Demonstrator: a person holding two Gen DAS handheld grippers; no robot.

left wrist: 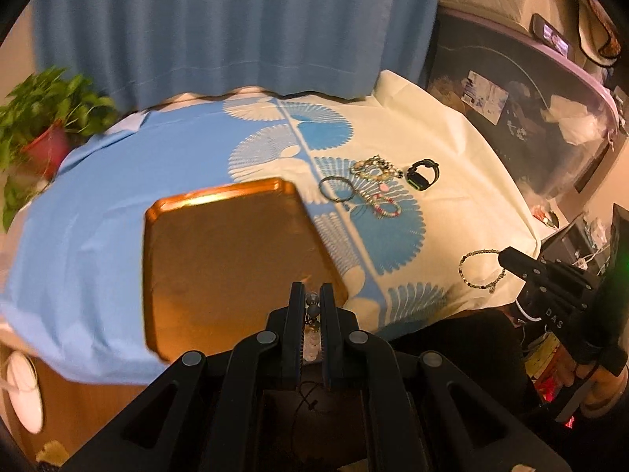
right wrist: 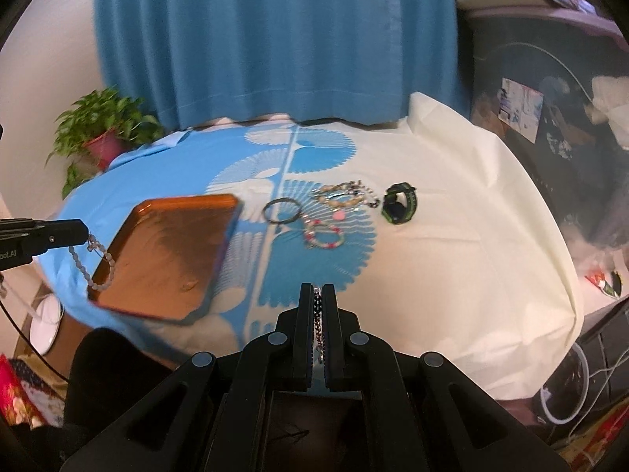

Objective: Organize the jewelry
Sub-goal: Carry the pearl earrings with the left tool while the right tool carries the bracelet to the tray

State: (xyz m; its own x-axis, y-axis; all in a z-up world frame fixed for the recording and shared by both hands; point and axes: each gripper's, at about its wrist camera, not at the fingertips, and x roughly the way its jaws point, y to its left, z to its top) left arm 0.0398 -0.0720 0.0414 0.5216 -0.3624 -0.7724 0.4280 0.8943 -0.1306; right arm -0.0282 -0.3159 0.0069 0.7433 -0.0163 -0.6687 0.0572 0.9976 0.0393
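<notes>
Left claw (left wrist: 313, 295): fingers drawn narrow on a pale beaded bracelet (right wrist: 94, 265), which hangs in a loop from its tip above the near left corner of the tray.
Right claw (right wrist: 319, 293): fingers pinched close on a dark beaded bracelet (left wrist: 481, 271); from the left wrist view the loop dangles off its tip over the near right part of the cloth.
Tray (left wrist: 232, 259): copper-coloured, rectangular, lying on the blue half of the cloth, directly ahead of the left claw and ahead-left of the right one; I see nothing lying in it.
Loose jewelry: a thin dark bangle (right wrist: 282, 211), a pink-and-white bead bracelet (right wrist: 324, 236) and a tangled heap of chains and beads (right wrist: 346, 196) lie close together ahead of the right claw, just right of the tray (the heap is too blurred to count pieces).
Watch (right wrist: 400, 204): black with green trim, on the cream half, just right of the heap, well ahead of the right claw.
Surface: covered by a blue-and-cream cloth (right wrist: 452, 236) with fan prints.
Background: blue curtain (right wrist: 275, 39) beyond the surface; potted plant (right wrist: 104, 133) far ahead-left.
</notes>
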